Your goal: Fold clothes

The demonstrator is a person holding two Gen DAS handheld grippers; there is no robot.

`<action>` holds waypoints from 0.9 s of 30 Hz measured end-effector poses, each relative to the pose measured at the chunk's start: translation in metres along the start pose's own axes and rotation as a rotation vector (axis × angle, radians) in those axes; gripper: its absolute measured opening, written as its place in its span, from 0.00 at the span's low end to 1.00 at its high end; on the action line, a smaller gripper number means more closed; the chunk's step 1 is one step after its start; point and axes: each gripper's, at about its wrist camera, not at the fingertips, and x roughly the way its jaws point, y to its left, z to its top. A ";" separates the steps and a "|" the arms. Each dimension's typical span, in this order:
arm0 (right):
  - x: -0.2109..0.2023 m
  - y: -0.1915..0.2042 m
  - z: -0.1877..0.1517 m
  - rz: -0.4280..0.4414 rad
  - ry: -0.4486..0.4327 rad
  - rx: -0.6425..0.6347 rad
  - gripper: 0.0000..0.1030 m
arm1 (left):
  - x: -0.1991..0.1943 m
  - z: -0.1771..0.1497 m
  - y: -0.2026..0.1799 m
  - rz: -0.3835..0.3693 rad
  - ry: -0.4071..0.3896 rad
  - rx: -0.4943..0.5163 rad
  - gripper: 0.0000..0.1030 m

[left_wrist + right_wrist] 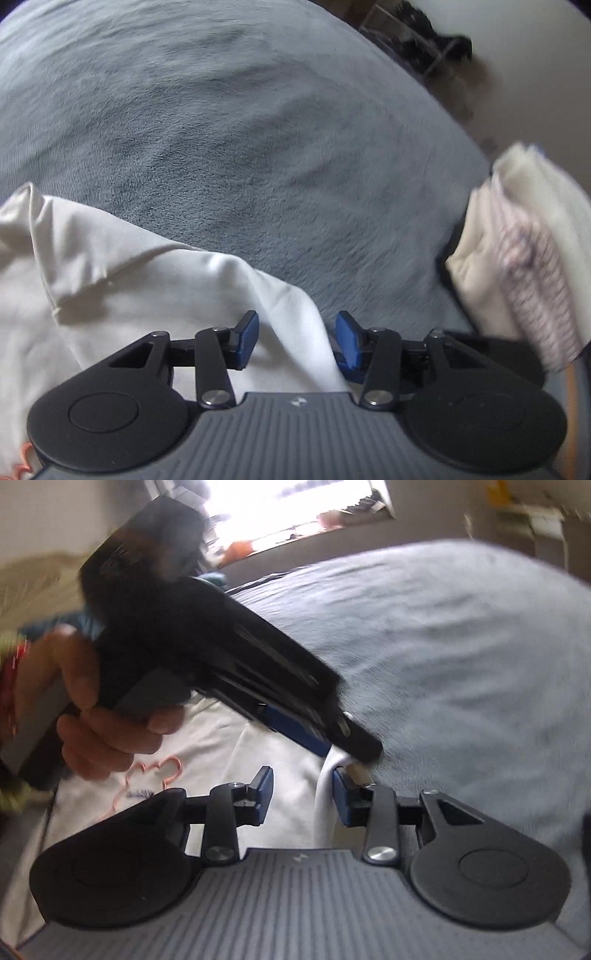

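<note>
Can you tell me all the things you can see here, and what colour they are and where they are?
white garment: one, white with a pink outline drawing, lying on the blanket under both grippers
blanket: one, grey-blue and fuzzy, covering the whole surface
stack of folded clothes: one stack, cream, white and striped, at the right edge of the left wrist view
window: one, bright, far behind the blanket; the things on its sill are too blurred to name
left hand-held gripper: one, black with blue pads, jaws apart over a ridge of the garment
right hand-held gripper: one, black with blue pads, jaws apart at the garment's edge
hand: one, holding the left gripper's handle
</note>
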 end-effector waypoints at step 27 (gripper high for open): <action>0.051 -0.074 -0.006 -0.010 0.047 0.182 0.14 | -0.034 -0.050 0.072 -0.181 -0.185 -0.293 0.35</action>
